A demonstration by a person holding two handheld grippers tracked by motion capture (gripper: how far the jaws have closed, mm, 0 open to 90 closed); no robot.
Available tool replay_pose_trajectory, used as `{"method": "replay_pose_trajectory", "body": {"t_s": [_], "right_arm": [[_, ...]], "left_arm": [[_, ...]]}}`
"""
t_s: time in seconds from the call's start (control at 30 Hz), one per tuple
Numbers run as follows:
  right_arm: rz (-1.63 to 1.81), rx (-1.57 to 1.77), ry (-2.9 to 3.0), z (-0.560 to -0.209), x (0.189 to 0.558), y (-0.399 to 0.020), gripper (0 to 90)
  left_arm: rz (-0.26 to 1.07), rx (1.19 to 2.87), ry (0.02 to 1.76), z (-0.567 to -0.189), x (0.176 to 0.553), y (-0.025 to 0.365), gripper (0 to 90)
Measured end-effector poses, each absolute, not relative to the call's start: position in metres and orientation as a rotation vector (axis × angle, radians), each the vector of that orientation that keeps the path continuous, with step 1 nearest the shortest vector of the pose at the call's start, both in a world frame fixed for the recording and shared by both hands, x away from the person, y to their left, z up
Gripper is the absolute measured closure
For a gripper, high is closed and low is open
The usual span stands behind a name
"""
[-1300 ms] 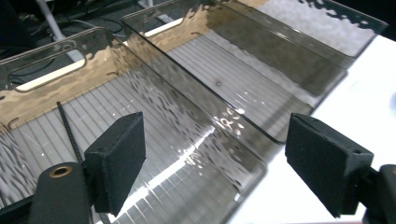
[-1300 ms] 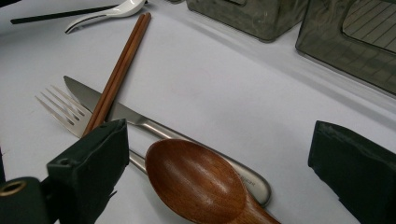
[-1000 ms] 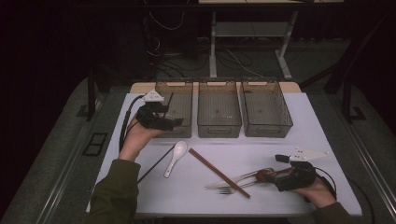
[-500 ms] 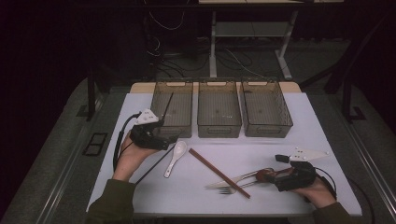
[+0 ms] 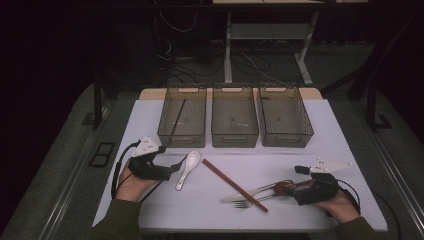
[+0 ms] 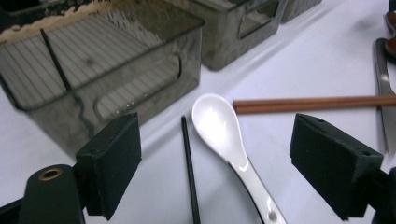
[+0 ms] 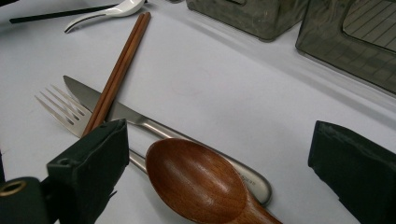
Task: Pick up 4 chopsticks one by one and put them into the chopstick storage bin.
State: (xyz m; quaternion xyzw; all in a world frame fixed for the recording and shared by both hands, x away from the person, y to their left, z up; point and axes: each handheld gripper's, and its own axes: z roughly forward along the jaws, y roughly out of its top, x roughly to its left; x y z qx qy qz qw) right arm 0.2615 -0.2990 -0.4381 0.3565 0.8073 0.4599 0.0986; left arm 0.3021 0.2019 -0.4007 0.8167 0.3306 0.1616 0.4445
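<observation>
We hold the left gripper [image 5: 172, 168] low over the worktop [image 5: 280, 155] near its left edge, fingers [image 6: 109, 170] released and spread wide around the white ceramic spoon [image 6: 226, 137], not touching it. A black chopstick [image 6: 189, 170] lies just beside the spoon, and the brown chopsticks [image 6: 313, 103] lie beyond its bowl. Our right gripper [image 5: 292, 189] sits near the front right corner, fingers [image 7: 93, 161] released, the wooden spoon [image 7: 196, 182] lying between them over a knife [image 7: 140, 123] and fork [image 7: 63, 109]. Three bins [image 5: 235, 117] line the far edge.
</observation>
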Motion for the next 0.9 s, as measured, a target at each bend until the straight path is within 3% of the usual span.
{"method": "replay_pose_trajectory", "body": {"t_s": [0.17, 0.9], "right_arm": [[1.356, 1.051, 2.390, -0.438, 0.261, -0.299, 5.0], [1.351, 1.048, 2.390, -0.438, 0.261, -0.298, 5.0]], "left_arm": [[0.400, 2.027, 0.854, -0.411, 0.294, 0.211, 21.1], [0.336, 2.164, 0.967, -0.434, 0.284, 0.223, 65.0]]}}
